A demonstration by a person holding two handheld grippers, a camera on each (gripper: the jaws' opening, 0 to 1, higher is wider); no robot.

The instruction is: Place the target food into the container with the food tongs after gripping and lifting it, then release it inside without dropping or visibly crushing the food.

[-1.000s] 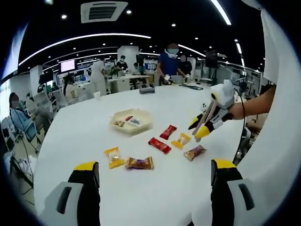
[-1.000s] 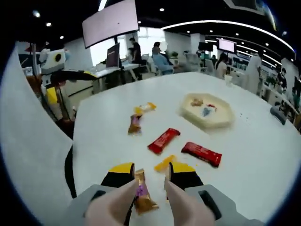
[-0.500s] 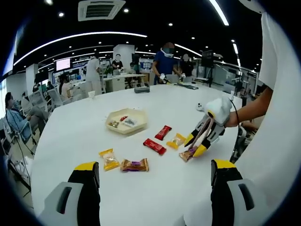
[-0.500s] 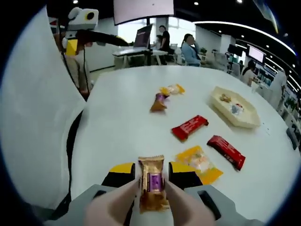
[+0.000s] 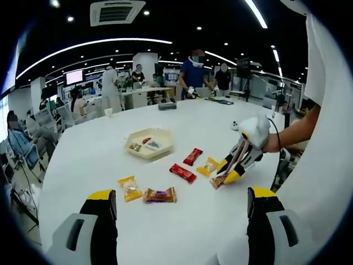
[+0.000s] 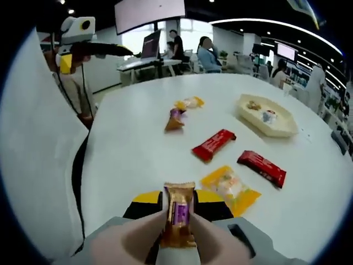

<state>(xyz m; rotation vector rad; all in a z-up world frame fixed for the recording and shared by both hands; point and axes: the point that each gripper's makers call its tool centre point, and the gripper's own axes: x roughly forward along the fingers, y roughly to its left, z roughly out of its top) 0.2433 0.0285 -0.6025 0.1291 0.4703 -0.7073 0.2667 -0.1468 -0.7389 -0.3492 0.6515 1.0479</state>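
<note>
So on the white table [image 6: 138, 143] I count six wrapped snacks total, plus one container. Two red bars: one red bar [image 6: 213, 144] nearer the middle, and a second red bar [image 6: 261, 168] further toward the tray side. Two yellow packets: a yellow packet [image 6: 230, 187] just beside the right gripper's tips, and a smaller yellow packet [image 6: 189, 102] far off, next to a brown-and-purple snack [image 6: 175, 119] that it nearly touches. The sixth is the brown snack with a purple label [image 6: 177, 214], and that's the one getting handled.

The right gripper [image 6: 177, 205] has its tongs closed in on that brown snack from both sides, pinching it (wrapper looks intact, no obvious squashing). In the right gripper view I can't tell if it's off the table yet. In the left gripper view the same gripper [image 5: 226, 178] comes in from the right with the snack [image 5: 219, 181] at its yellow tips, right down at the table surface, just beside the yellow packet [image 5: 208, 165].

The container [image 6: 287, 130] is a pale hexagon-ish tray, well apart from the held snack, with the red bars in between. It already has a few small items in it (three, I think; too small to be sure).

The left gripper [image 5: 182, 207] is spread wide with nothing between its jaws, held above the near edge of the table.
</note>
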